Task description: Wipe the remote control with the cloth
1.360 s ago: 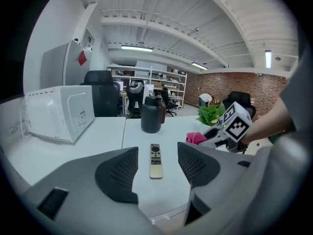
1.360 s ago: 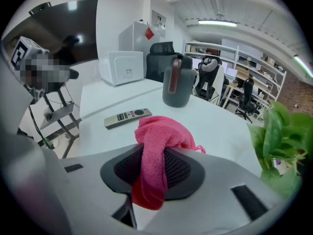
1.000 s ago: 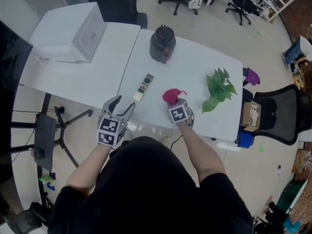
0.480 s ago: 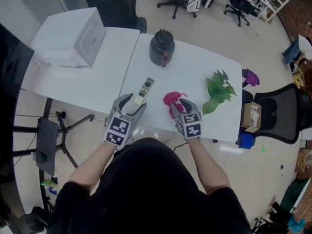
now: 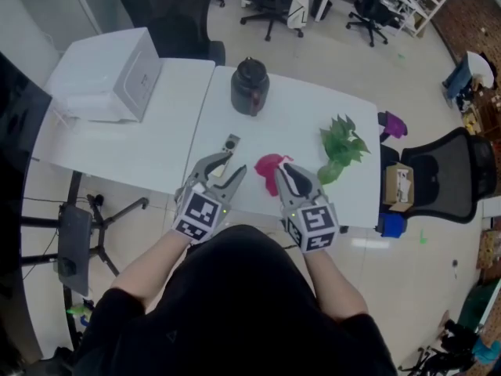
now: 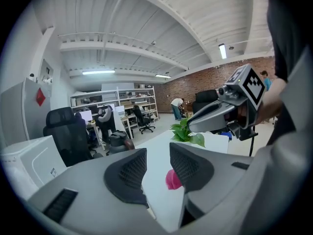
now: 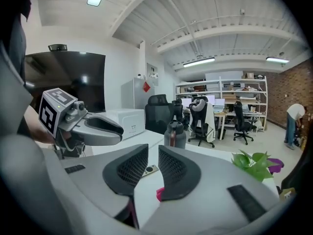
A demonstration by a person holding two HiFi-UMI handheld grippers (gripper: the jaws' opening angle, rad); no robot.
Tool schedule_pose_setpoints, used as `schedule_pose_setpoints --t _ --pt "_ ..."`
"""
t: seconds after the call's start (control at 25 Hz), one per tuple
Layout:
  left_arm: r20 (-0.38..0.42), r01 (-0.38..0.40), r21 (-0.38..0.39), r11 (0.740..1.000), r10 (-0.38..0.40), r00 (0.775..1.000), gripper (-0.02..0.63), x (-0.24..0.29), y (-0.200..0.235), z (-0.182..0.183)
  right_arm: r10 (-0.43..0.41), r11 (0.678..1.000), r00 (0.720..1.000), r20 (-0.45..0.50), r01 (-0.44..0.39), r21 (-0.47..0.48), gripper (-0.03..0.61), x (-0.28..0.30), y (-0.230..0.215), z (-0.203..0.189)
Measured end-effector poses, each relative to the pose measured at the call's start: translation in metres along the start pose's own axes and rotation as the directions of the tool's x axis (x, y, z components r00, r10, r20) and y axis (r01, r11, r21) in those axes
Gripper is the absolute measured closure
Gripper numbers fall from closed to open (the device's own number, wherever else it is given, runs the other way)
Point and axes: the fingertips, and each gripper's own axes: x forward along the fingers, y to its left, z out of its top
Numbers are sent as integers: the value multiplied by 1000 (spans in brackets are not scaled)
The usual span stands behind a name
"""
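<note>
The grey remote control (image 5: 230, 142) lies on the white table (image 5: 313, 108), its near end hidden behind my left gripper (image 5: 225, 168). The pink cloth (image 5: 268, 166) lies crumpled to its right, loose on the table. My right gripper (image 5: 286, 171) hangs in the air above the cloth's near side. Both grippers are raised over the table's front edge, and their jaws have just been closing with nothing between them. The left gripper (image 6: 157, 169) still shows a wide gap. The right gripper (image 7: 153, 168) shows a narrow one, with the remote (image 7: 150, 170) and the cloth (image 7: 159, 194) seen beyond it.
A dark kettle (image 5: 250, 86) stands at the table's far side and a green leafy plant (image 5: 340, 143) at its right. A white box (image 5: 117, 73) sits on the adjoining table to the left. A black office chair (image 5: 438, 182) stands right of the table.
Both grippers have risen from the table's front edge toward the camera. The right one has lifted away from the cloth, which stays on the table. Both pairs of jaws have narrowed.
</note>
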Motion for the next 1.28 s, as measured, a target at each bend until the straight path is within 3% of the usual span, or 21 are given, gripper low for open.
schedule_pose_setpoints --t 0.4,1.28 --pt "-10 -9 15 1000 9 1000 609 -3 -2 -2 19 1000 1000 6 -19 -8 563 -6 13 -5" --pt "-11 -17 9 1000 17 1000 612 -8 -1 -1 54 998 999 -2 -55 -29 571 -5 22 -5"
